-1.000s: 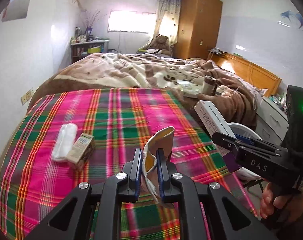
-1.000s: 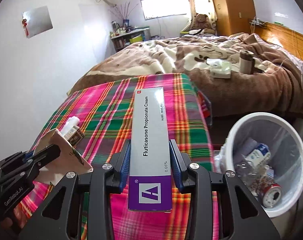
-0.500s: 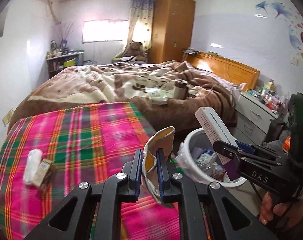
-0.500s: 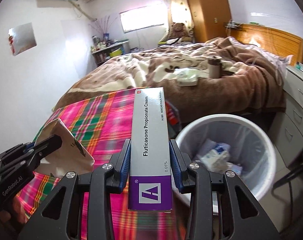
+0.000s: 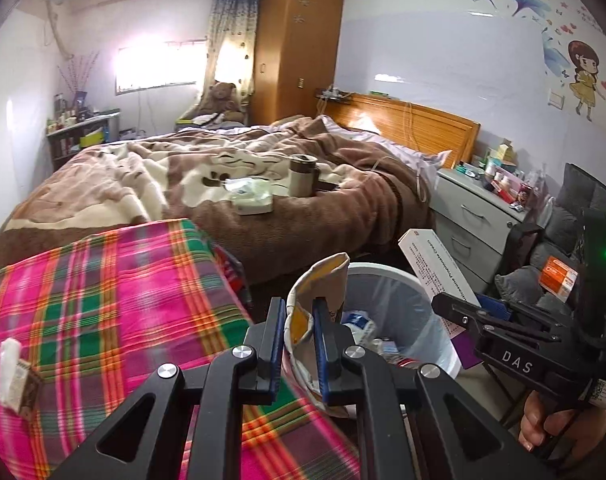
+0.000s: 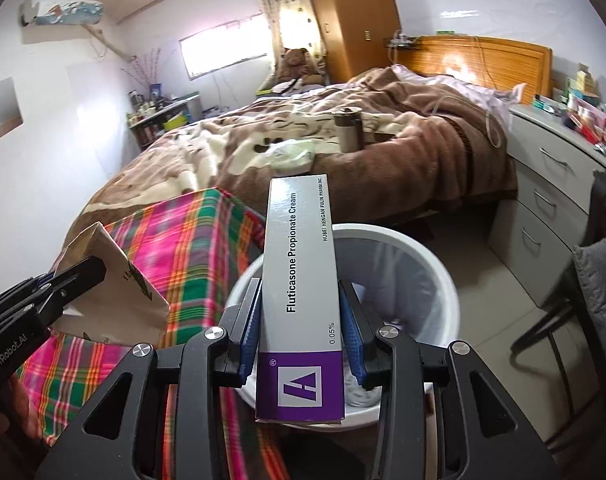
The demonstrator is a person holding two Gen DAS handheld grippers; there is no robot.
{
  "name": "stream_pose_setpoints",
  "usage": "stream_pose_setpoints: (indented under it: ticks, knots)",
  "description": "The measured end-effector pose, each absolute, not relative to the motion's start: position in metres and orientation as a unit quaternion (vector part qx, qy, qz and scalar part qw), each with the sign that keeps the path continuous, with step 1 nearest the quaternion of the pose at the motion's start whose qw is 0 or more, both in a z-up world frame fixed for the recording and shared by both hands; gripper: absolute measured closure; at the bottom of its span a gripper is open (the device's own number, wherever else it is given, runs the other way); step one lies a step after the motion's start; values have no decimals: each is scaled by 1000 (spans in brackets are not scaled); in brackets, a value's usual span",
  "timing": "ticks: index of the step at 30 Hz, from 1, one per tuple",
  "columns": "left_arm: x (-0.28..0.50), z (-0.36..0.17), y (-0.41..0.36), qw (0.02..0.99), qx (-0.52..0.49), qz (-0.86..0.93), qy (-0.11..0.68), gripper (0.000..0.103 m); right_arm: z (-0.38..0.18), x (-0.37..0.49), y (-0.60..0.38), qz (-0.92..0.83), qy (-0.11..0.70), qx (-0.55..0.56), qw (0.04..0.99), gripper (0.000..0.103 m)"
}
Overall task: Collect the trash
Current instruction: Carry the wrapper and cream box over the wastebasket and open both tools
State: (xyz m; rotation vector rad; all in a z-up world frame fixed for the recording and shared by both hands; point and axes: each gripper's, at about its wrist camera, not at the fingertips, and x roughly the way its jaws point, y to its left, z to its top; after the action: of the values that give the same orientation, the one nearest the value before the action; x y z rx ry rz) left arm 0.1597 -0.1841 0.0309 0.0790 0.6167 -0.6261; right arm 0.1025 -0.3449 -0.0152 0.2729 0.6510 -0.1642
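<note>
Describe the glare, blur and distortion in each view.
Left wrist view: the window is blown out, the plaid blanket smears near the bottom edge, and the walls bow from the fisheye. Right wrist view: the window glares, the cream box print is sharp, corners go dark.

The cream box [image 6: 301, 300] you hold reads "Fluticasone Propionate Cream", "0.05%" and "HUBEI HENGAN FULIN PHARM.INC.", with a white "A" logo on its purple near end. Your right gripper [image 5: 459, 312] bears "DAS"; your left gripper [image 6: 79, 276], "GenRobot.AI".
</note>
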Motion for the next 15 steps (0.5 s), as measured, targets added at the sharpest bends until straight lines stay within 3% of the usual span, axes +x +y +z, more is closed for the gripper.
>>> stream_pose_setpoints:
  ticks: [15]
  knots:
    - [182, 5, -247, 881, 54, -334, 331, 89, -46, 111, -385, -114, 374, 143, 909, 65]
